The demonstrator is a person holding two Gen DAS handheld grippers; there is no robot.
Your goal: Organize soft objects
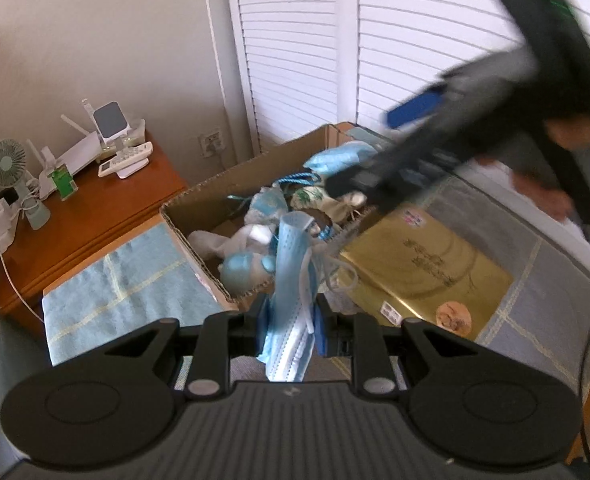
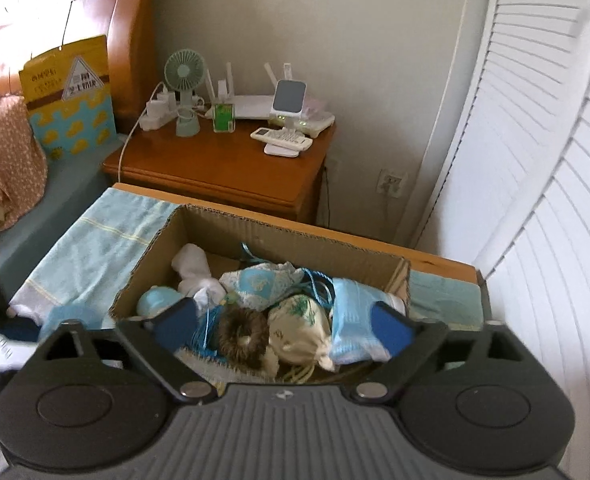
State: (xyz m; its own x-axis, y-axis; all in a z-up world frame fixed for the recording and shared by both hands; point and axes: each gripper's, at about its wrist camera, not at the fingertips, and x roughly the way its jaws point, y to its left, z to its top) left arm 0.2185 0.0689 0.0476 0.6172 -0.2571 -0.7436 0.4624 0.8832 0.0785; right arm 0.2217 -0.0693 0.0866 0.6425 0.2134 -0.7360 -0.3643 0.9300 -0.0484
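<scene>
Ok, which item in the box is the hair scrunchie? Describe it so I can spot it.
Look in the open cardboard box on the towel-covered surface, at the edge nearest the open right gripper. The scrunchie is a fuzzy brown ring beside a cream drawstring pouch; it is the only dark, furry thing among pale blue and white fabrics.

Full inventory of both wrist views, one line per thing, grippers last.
cardboard box: one, brown, on the bed, holds soft items
face mask: one, light blue, clamped in the left hand-held gripper
hair scrunchie: one, brown, in the box
cloth pouch: one, cream with green print, in the box
gold box: one, beside the cardboard box
towel: one, pale blue, under the box
nightstand: one, wooden, against the wall
desk fan: one, mint green, on the nightstand
left hand-held gripper: shut on the mask
right hand-held gripper: open over the box
</scene>
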